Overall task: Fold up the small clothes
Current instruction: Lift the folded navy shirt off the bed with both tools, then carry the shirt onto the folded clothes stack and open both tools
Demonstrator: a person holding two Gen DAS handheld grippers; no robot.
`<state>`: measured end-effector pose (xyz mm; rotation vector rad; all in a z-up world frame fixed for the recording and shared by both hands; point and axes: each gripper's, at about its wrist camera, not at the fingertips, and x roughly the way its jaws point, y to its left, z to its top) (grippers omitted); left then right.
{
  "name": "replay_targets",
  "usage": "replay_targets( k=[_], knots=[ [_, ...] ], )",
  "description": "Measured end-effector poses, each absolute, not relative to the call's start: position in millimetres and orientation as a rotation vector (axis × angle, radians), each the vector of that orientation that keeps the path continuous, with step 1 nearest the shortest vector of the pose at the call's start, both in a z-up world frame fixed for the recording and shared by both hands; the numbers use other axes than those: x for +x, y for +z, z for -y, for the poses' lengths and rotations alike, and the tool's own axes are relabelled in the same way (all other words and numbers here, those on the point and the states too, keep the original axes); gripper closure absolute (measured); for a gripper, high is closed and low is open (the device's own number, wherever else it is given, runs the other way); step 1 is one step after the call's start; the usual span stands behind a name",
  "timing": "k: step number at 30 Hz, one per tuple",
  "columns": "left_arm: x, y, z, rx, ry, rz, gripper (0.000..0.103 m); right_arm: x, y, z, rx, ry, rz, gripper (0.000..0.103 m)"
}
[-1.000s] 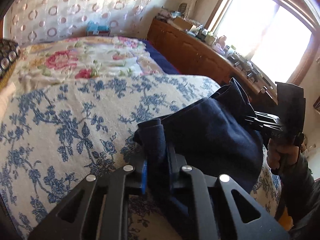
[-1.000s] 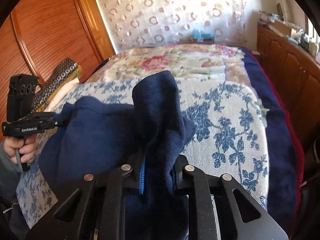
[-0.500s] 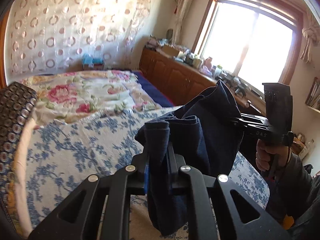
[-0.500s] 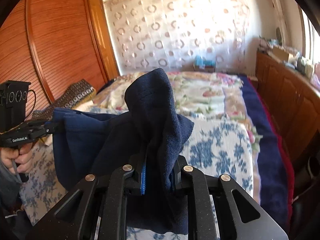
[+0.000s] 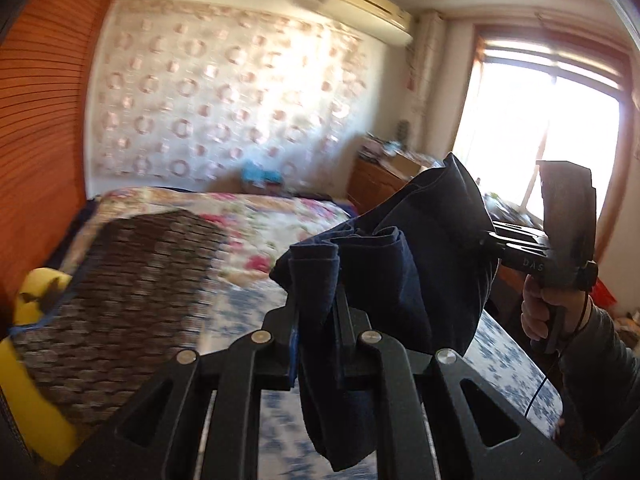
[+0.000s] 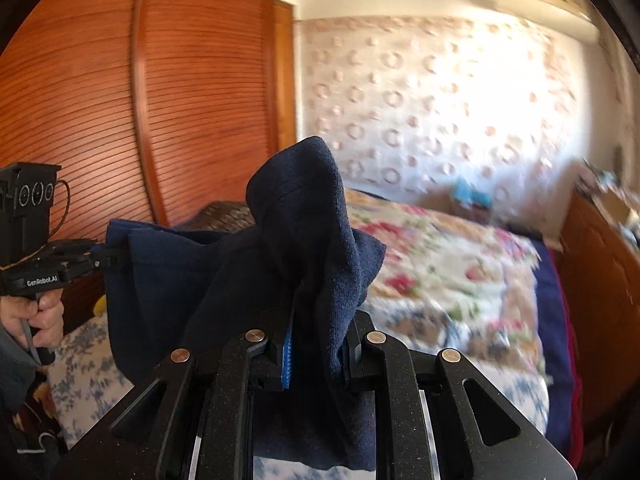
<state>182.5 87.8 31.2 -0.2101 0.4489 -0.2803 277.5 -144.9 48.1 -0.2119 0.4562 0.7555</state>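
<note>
A dark navy garment (image 5: pixel 404 276) hangs in the air between my two grippers, above the bed. My left gripper (image 5: pixel 316 320) is shut on one bunched corner of it. My right gripper (image 6: pixel 316 340) is shut on the other corner, where the navy garment (image 6: pixel 304 240) stands up in a peak. In the left wrist view the right gripper (image 5: pixel 480 240) shows at the right, held by a hand. In the right wrist view the left gripper (image 6: pixel 108 256) shows at the left, pinching the cloth's edge.
The bed (image 6: pixel 452 280) with blue and pink floral covers lies below. A brown patterned pillow (image 5: pixel 120 280) sits at its left on something yellow (image 5: pixel 28 360). A wooden slatted wardrobe (image 6: pixel 120 120) stands left, a wooden cabinet (image 6: pixel 600 272) and a bright window (image 5: pixel 560 140) right.
Both grippers have risen and tilted up, lifting the navy garment off the bed. The views now show the wall and wardrobe rather than the bedspread.
</note>
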Motion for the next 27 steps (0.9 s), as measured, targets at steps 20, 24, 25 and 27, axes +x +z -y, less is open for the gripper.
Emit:
replay_targets(
  k=[20,24,25,27],
  knots=[
    [171,-49,-240,-0.349,0.104,-0.405,0.093,365,16,-148,-0.537,1.0,-0.362,0.089],
    [166,-60,-251,-0.369,0.141,-0.444,0.093,381,0,-185,-0.575,1.026,-0.411,0.087],
    [167,-63,-252,-0.367,0.152,-0.464,0.093,384,-4,-190,-0.581,1.024,-0.426,0.086],
    [171,-70,-253,-0.376,0.158,-0.491,0.093,394,-14,-200,-0.588,0.995,-0.472,0.072]
  ],
)
